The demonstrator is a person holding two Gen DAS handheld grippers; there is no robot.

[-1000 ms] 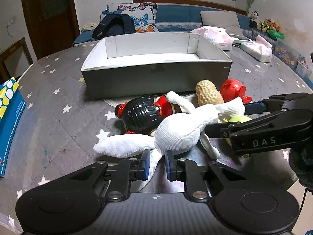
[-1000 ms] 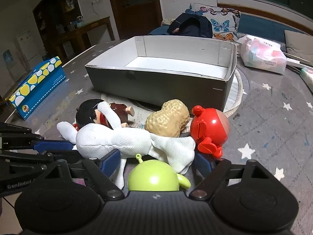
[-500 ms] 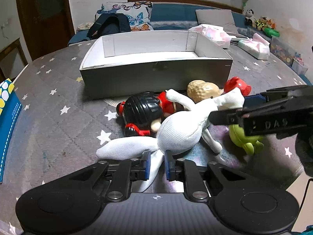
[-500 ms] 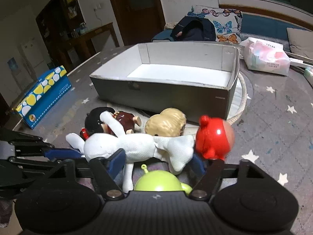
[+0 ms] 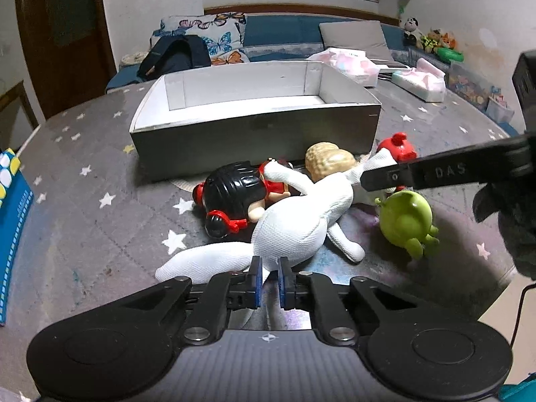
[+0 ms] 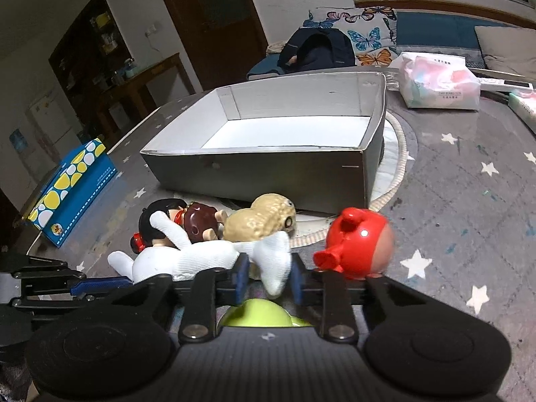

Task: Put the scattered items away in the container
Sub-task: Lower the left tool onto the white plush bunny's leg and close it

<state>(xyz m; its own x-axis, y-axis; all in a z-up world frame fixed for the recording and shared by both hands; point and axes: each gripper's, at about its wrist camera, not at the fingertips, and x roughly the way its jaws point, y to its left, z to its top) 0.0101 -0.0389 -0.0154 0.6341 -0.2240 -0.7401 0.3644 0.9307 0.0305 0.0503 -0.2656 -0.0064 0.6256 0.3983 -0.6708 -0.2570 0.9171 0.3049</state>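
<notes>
Right gripper (image 6: 266,283) fingers now narrowed on white plush (image 5: 301,221), star-print tablecloth (image 5: 83,201), sofa (image 5: 284,37) behind

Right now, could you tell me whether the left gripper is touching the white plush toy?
Touching: in the left wrist view the left gripper has both blue pads pressed against a limb of the white plush toy, with no gap showing.

black grippers (image 5: 268,278), blue pads (image 5: 256,283), "das" lettering

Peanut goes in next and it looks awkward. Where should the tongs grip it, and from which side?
Judging by its pose, take the peanut toy at the narrow waist between its two lobes, from above. The grey box stands close behind it and the white plush lies against its front, so side approaches look blocked.
</notes>
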